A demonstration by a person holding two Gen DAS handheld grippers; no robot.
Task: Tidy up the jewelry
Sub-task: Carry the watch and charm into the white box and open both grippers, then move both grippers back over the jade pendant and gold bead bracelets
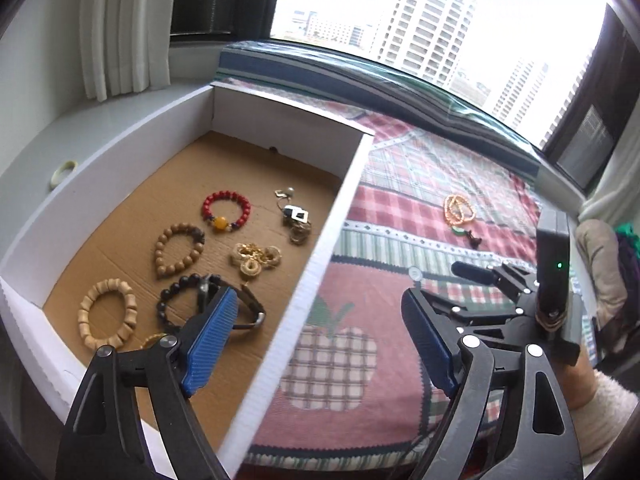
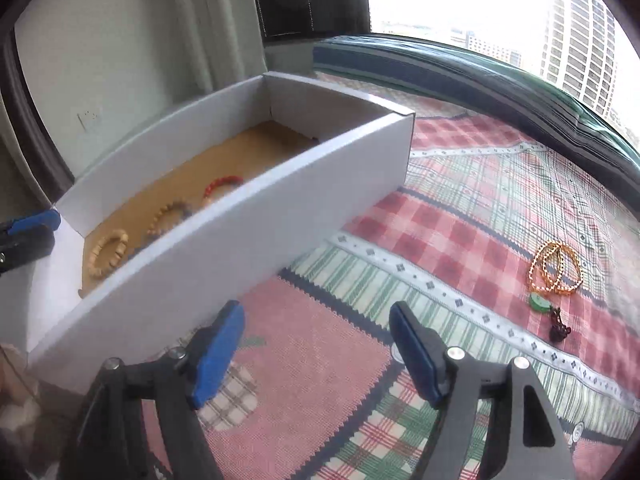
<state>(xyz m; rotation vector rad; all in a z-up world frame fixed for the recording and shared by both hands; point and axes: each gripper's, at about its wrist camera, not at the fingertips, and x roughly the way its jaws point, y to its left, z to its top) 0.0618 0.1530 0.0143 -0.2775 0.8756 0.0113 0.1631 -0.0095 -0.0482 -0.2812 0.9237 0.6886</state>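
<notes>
A plaid quilt [image 2: 460, 208] carries a white box [image 1: 328, 240] whose brown floor holds several bracelets, among them a red one [image 1: 226, 210], a tan one [image 1: 107, 314] and a dark one [image 1: 180, 300]. An orange necklace [image 2: 556, 268] lies on the quilt, well apart from the box. The left gripper [image 1: 316, 344] straddles the box's near wall and the right gripper [image 2: 316, 354] hangs over the quilt, both with fingers spread and empty.

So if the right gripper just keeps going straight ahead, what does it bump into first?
Probably just the patterned quilt. The right gripper points between the white box and the orange bead necklace, missing both, though depth is unclear.

R gripper [image 2: 316, 354] open over quilt [image 2: 460, 208]; box [image 2: 224, 240] left, prob. bead necklace [image 2: 556, 266] right.
</notes>
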